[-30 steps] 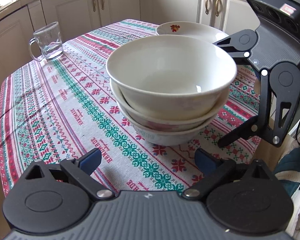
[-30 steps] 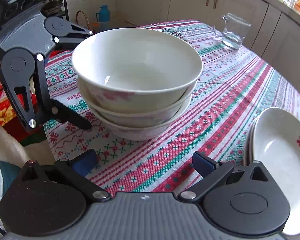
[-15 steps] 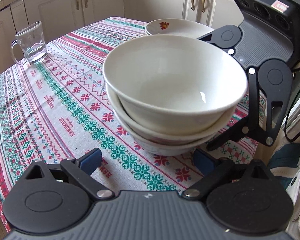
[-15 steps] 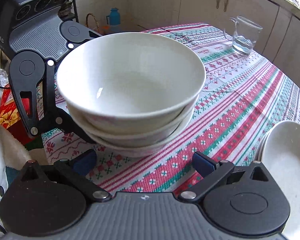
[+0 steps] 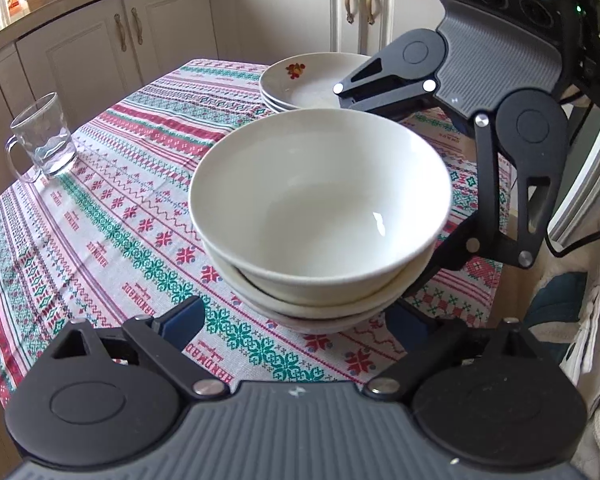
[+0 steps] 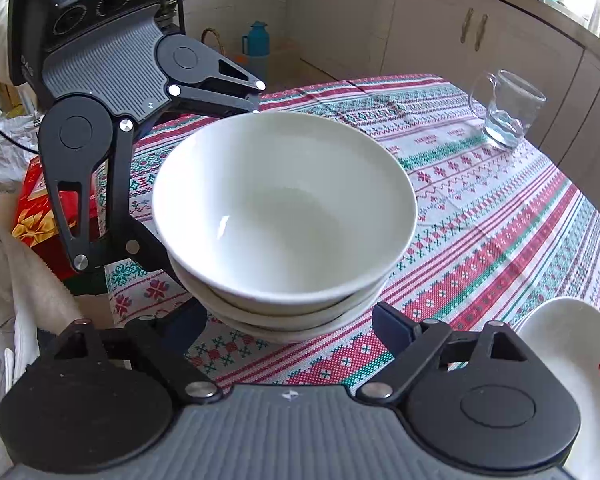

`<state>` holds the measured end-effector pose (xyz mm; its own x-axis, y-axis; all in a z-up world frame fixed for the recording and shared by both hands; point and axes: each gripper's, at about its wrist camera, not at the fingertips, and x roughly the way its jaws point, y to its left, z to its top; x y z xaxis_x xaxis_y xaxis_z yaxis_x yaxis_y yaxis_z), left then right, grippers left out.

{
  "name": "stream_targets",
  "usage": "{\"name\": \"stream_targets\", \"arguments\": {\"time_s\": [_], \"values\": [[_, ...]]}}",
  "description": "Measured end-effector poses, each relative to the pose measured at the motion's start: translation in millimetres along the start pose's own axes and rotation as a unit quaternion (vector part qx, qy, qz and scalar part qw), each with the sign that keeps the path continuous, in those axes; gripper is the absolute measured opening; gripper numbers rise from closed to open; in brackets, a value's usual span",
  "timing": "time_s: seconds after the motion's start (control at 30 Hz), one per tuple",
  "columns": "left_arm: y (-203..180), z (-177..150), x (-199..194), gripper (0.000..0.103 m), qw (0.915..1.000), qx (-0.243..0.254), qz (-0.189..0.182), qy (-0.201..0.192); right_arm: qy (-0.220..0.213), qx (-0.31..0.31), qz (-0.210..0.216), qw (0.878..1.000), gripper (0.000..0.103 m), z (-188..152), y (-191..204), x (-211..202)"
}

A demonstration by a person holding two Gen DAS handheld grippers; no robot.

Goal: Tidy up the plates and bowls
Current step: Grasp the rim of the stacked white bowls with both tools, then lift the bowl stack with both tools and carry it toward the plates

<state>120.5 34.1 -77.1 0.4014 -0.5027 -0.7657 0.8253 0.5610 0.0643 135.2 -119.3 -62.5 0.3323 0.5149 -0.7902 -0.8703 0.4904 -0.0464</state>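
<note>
Both claws, the left claw (image 5: 296, 320) and right claw (image 6: 288, 320), gaped wide around the bowl stack (image 5: 320, 216); next, seemingly, closing evenly on the stack's base above the counter (image 5: 112, 216).

White bowl stack (image 5: 320, 220) upright, apparently lifted; floral plates (image 5: 300, 80) stacked behind.

Nested bowls (image 5: 320, 216) sit on the tablecloth (image 5: 112, 216), plates (image 5: 304, 80) behind, glass mug (image 5: 44, 138) far left.

Soft daylight fills both sharp views, a small glare spot glints inside the top bowl (image 5: 320, 208), shadows stay faint, and fisheye distortion bends the cabinets (image 5: 140, 40) at the edges.
</note>
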Motion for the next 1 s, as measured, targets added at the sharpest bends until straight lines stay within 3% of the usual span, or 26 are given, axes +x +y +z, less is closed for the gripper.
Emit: {"name": "stream_targets", "arguments": {"time_s": [0.23,1.0], "values": [[-0.9,1.0,-0.9,0.090,0.9999,0.013,-0.009,-0.001,0.001,-0.008,0.004,1.000,0.086,1.9,4.2,-5.3],[-5.7,5.6,-2.8,0.085,0.9984,0.054,-0.018,-0.002,0.019,-0.024,0.017,0.999,0.085,7.3,0.0,-4.2]]}}
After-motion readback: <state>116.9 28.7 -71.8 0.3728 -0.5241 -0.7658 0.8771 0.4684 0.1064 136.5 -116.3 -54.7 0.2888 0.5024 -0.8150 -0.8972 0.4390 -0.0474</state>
